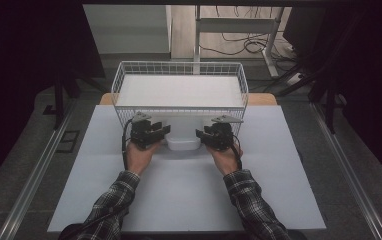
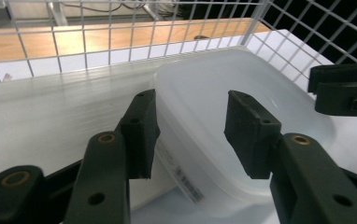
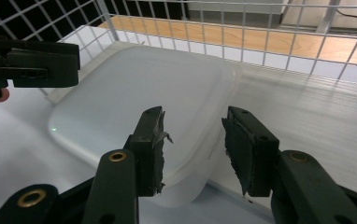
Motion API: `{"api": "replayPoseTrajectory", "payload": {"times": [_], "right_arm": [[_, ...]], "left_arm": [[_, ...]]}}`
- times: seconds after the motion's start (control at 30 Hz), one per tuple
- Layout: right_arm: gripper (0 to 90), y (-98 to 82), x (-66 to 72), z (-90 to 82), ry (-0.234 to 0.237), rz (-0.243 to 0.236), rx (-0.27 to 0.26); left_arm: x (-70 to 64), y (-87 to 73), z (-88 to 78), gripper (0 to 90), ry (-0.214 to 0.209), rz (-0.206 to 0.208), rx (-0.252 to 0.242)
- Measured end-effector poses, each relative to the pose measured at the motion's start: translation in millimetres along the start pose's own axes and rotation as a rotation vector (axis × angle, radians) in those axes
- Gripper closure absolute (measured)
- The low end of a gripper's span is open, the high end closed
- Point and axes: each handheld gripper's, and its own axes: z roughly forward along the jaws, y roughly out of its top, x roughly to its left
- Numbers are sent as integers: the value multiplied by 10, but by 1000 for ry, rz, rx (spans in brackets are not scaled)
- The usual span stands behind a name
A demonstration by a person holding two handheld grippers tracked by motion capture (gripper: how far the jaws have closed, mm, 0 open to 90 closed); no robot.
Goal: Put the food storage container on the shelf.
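The left hand-held gripper (image 1: 165, 131) and right hand-held gripper (image 1: 200, 134) flank a translucent plastic container (image 1: 183, 144) on the tabletop (image 1: 189, 190). Both stand spread, each straddling the container's rim without pinching it.

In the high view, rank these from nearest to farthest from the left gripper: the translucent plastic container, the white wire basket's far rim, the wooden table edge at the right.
1. Translucent plastic container: just right of the left gripper, between both grippers.
2. White wire basket's far rim: behind, up the picture.
3. Wooden table edge: far right, beyond the right gripper.
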Motion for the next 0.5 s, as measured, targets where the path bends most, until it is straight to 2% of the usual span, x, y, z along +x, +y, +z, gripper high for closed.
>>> {"api": "replayPoseTrajectory", "payload": {"times": [0.07,0.13,0.23,0.3,0.37,0.5], "right_arm": [[578,-1,10,-33,11,-8,4],[605,-5,19,-78,27,-20,-1],[672,-10,40,-161,42,-44,-2],[738,-20,59,-219,53,-56,0],[816,-37,84,-267,77,-66,7],[884,-73,145,-319,115,-90,16]], "left_arm": [[-33,-17,-65,531,-16,18,4],[-64,-49,-132,533,-37,10,-3],[-105,-102,-243,519,-67,24,1],[-140,-148,-314,476,-92,32,2],[-174,-200,-387,390,-115,39,4],[-214,-358,-523,261,-162,75,-21]]}}
